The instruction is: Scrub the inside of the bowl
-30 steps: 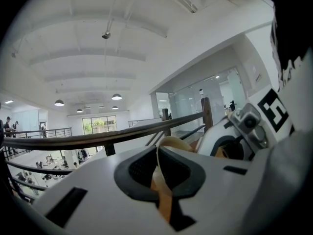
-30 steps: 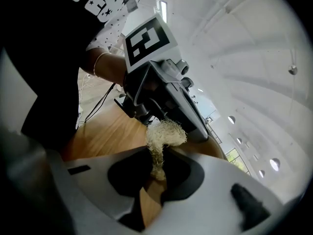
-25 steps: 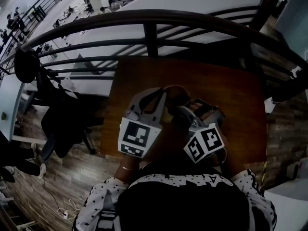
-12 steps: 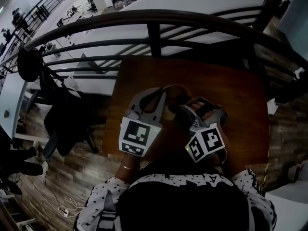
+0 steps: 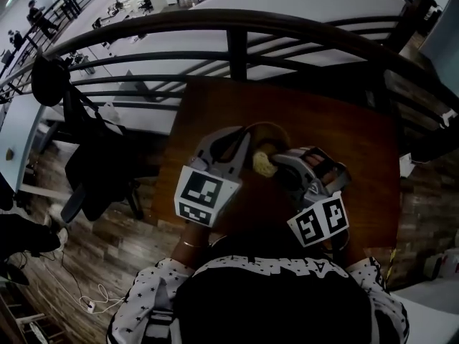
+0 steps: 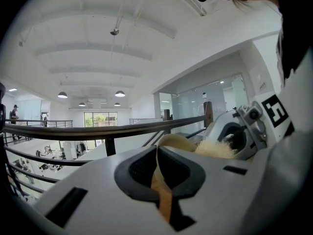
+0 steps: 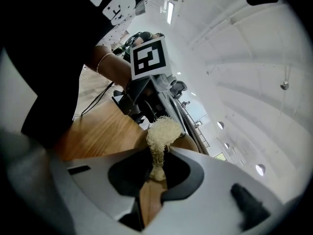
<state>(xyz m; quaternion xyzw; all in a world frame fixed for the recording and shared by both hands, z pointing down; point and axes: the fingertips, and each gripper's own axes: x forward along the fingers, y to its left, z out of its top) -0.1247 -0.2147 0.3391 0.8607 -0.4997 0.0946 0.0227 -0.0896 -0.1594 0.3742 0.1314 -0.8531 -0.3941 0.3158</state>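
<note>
L gripper point(image 5: 241, 136) clamped on bowl point(image 5: 271, 127) rim to brace it; R gripper point(image 5: 278, 165) pinching scrubber point(image 5: 263, 165), prob against bowl's inside for scrubbing

Black top point(image 5: 272, 310), star-print sleeves point(image 5: 147, 303); grey left gripper point(image 6: 157, 152), right gripper point(image 7: 155, 159).

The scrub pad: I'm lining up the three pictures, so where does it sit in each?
Head view: scrub pad at centre, against the bowl.
Left gripper view: right of centre, just beyond the bowl's rim.
Right gripper view: centre, pinched in the right claw, bowl behind.
Shared landmark: the bowl.
</note>
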